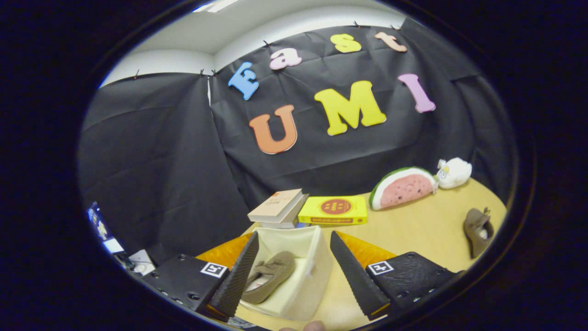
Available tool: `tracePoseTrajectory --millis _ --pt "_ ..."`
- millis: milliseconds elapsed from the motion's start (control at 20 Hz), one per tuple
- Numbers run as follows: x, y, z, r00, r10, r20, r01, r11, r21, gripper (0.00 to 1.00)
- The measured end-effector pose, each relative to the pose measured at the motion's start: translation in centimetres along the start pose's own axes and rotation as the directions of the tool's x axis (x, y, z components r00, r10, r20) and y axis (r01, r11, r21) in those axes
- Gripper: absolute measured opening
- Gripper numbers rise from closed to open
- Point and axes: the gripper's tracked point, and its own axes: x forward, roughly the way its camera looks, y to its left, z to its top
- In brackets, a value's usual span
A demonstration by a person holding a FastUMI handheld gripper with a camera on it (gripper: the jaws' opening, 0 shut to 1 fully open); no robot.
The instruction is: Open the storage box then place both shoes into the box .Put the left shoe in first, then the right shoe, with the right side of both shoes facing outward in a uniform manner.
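Observation:
A cream storage box [307, 276] stands open on the wooden table, between and just ahead of my fingers. One brown shoe [271, 275] lies inside it, leaning along the box's left wall close to my left finger. The other brown shoe [477, 230] rests on the table far off to the right, beyond my right finger. My gripper [294, 276] is open, its fingers spread wide over the box, and nothing is held between them.
Beyond the box lie stacked books [278, 208] and a flat yellow box [334, 210]. A watermelon-slice toy [404, 187] and a white plush toy [454, 172] sit at the back right. The table [422, 230] has bare wood between the box and the far shoe.

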Motion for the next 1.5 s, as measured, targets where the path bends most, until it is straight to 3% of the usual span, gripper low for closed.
tracePoseTrajectory --millis 200,500,750,1000,1200,1500 --pt "-4.7 -5.6 2.6 0.999 -0.002 0.053 0.007 0.996 -0.090 0.95" --pt "-9.0 -17.0 3.8 0.995 -0.083 0.050 0.092 0.975 -0.201 0.96" --pt "-11.6 -29.1 3.9 0.970 -0.242 -0.022 0.235 0.956 -0.175 0.96" --pt "-11.9 -38.5 -0.3 0.916 -0.369 -0.158 0.351 0.927 -0.133 0.96" --pt "-10.2 -42.4 -5.2 0.863 -0.427 -0.269 0.405 0.904 -0.138 0.96" --pt "-8.3 -45.0 -11.1 0.810 -0.411 -0.418 0.411 0.907 -0.096 0.96"
